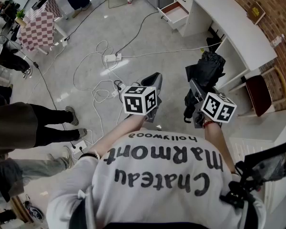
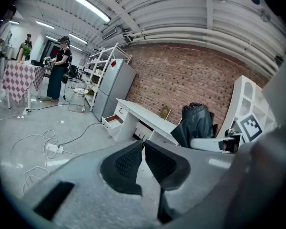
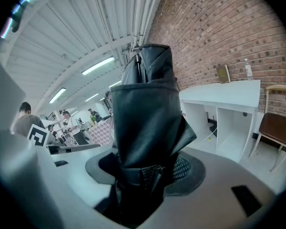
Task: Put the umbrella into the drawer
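A folded black umbrella (image 1: 206, 69) stands upright between the jaws of my right gripper (image 1: 196, 87), which is shut on its lower part. In the right gripper view the umbrella (image 3: 148, 109) fills the middle, and its strap sits between the pads of the right gripper (image 3: 144, 171). My left gripper (image 1: 154, 80) hangs beside it to the left, shut and holding nothing; in its own view the tips of the left gripper (image 2: 143, 144) meet. The drawer (image 1: 174, 12) stands pulled open at the left end of the white desk (image 1: 214, 13), far ahead. The left gripper view also shows the drawer (image 2: 112, 120).
White cables and a power strip (image 1: 112, 57) lie on the grey floor ahead. People's legs (image 1: 38, 123) stand at the left. A chair (image 1: 260, 92) sits by the desk's right end. A checkered table (image 1: 38, 27) is far left, and a fridge (image 2: 115, 87) stands behind the desk.
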Available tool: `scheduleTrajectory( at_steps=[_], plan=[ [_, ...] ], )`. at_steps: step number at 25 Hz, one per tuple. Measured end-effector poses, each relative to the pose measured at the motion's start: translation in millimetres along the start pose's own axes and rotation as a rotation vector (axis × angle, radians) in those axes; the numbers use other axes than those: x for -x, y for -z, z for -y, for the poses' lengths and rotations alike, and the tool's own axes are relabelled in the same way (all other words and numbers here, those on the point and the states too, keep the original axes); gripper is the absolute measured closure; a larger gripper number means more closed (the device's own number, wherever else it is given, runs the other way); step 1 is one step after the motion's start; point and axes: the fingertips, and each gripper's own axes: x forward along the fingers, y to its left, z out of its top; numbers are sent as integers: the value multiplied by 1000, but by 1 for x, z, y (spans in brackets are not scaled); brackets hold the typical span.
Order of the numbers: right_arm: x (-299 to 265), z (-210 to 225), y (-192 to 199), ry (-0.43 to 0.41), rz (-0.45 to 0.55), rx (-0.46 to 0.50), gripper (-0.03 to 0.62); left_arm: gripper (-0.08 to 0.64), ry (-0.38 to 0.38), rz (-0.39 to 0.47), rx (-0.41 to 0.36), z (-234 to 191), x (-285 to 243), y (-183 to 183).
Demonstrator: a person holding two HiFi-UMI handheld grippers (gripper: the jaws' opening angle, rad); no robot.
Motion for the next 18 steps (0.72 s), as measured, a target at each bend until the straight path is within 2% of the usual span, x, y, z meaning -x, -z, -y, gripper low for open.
scheduleTrajectory(
  at_steps=[12, 18],
  plan=[
    [9, 4, 1, -5, -3, 38, 353, 526, -10, 2, -22, 10, 0, 3],
    [17, 6, -4, -59, 38, -27, 351, 526, -20, 59, -18, 16, 3, -1]
  ],
)
